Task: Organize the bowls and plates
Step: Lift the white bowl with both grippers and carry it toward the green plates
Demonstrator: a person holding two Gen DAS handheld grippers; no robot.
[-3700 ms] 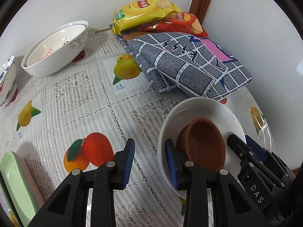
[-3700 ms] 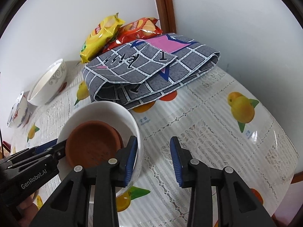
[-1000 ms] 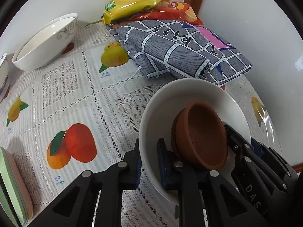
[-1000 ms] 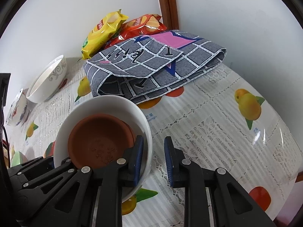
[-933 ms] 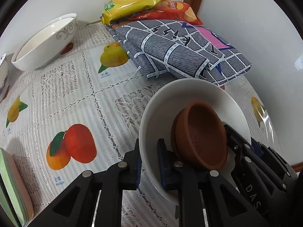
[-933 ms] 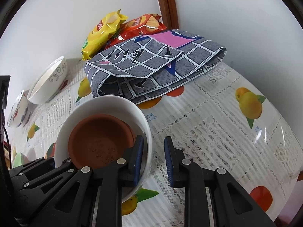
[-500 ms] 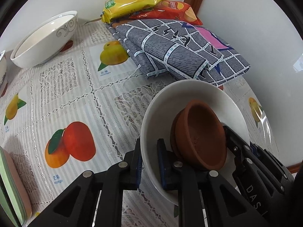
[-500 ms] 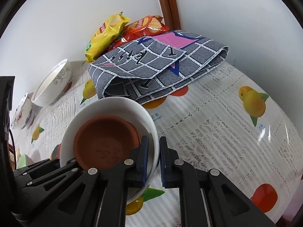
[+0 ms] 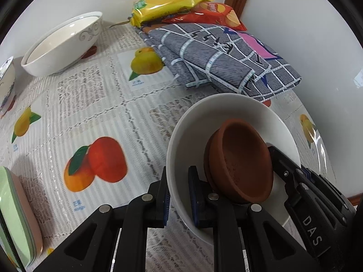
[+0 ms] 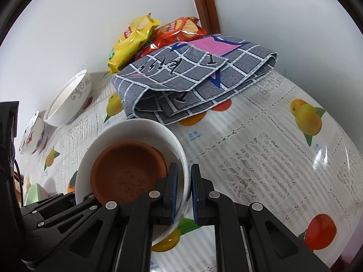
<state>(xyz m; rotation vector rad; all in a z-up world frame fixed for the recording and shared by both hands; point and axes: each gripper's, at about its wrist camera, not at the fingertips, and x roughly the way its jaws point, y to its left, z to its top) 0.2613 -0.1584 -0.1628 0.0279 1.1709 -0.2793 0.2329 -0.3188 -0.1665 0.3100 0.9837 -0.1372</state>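
White porcelain is clamped from two sides: the white bowl is pinched at its near rim by the left gripper, and its opposite rim is gripped by the right gripper, whose jaws have just been closing onto the wall, so that both are now nearly closed on thin edges. A loose terracotta dish is carried inside, tilted against the bowl's wall rather than seated flat. The bowl is held just beside the folded checked cloth, above the fruit-printed tablecloth. If one side is raised faster than the other, the dish could be slid out over the rim and broken. Glazed rims are slippery, so the bowl could be twisted out of either narrow grip. The cloth's edge could also be caught during travel toward the larger patterned bowl.
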